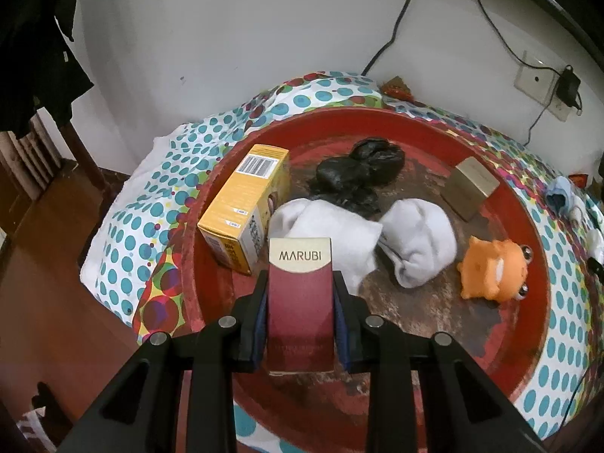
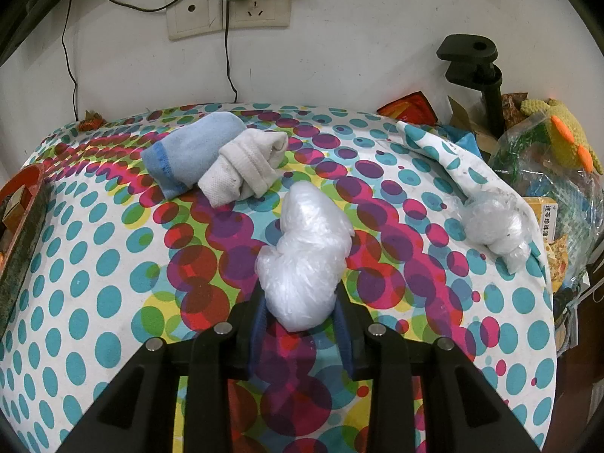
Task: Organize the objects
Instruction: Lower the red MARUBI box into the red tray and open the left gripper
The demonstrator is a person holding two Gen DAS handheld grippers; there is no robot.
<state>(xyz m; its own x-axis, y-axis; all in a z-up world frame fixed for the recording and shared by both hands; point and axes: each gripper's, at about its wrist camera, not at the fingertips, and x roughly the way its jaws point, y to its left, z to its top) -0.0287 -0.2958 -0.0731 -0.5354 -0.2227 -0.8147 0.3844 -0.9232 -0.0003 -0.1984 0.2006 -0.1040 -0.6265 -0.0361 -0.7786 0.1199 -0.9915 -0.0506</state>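
Note:
My left gripper is shut on a dark red MARUBI box with a gold top, held above the near part of a big red tray. In the tray lie a yellow box, two white rolled socks, a black bag, a gold box and an orange toy frog. My right gripper is shut on a crumpled clear plastic bag over the dotted cloth. A blue sock and a white sock lie beyond it.
A second clear plastic bundle lies at the cloth's right edge. Clutter with a yellow knitted toy and a black clamp fills the far right. A wall socket with plugs and cables hang behind. Wooden floor lies left of the tray.

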